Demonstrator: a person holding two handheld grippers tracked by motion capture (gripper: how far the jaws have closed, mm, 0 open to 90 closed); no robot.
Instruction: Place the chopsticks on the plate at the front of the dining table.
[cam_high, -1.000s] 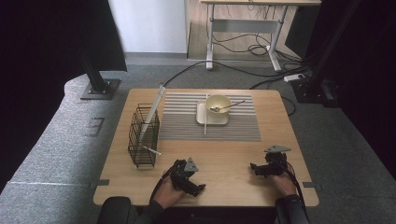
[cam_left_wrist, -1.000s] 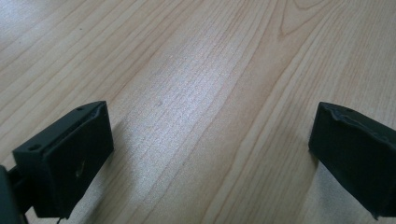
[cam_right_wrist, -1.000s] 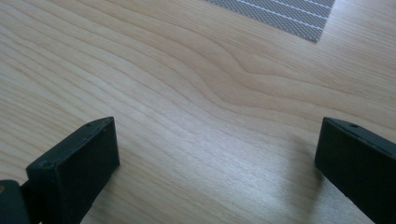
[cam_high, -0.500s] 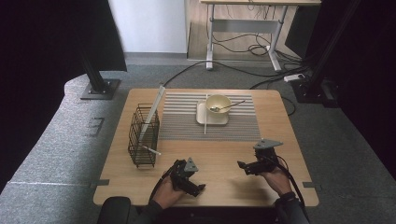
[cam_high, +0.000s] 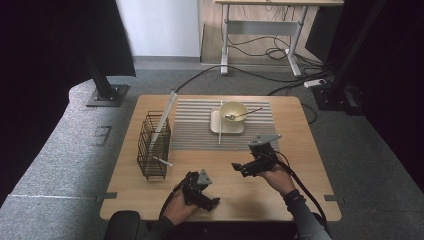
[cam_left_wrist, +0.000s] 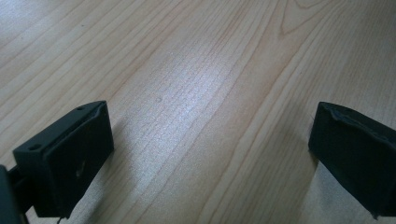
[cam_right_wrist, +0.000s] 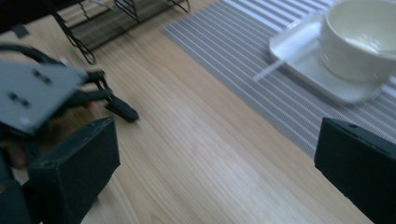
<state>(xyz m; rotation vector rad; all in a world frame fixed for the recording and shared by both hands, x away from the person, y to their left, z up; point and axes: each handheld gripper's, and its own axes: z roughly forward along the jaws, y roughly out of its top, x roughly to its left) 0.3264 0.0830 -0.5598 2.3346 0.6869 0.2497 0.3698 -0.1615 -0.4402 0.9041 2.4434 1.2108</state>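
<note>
Two grippers | left gripper (cam_high: 216, 202) low, jaws apart | right gripper (cam_high: 239, 167) raised, jaws apart

Grey carpet (cam_high: 60, 165), white wall (cam_high: 160, 25)

1. Wooden table (cam_high: 300, 200) runs across the high view, and a striped mat (cam_high: 195, 130) lies on its far middle.
2. On the mat's right half sits a square plate (cam_high: 220, 129), a bowl (cam_high: 234, 111) on top, a spoon (cam_high: 247, 113) resting in the bowl with its handle out to the right.
3. A thin stick (cam_high: 220, 122) lies along the plate's left edge.
4. Wire basket (cam_high: 153, 146) stands left of the mat, with a long flat strip (cam_high: 165, 116) leaning out of it.
5. Near edge: left gripper (cam_high: 207, 197) on the table, right gripper (cam_high: 239, 167) further in, right of it, just before the mat.
</note>
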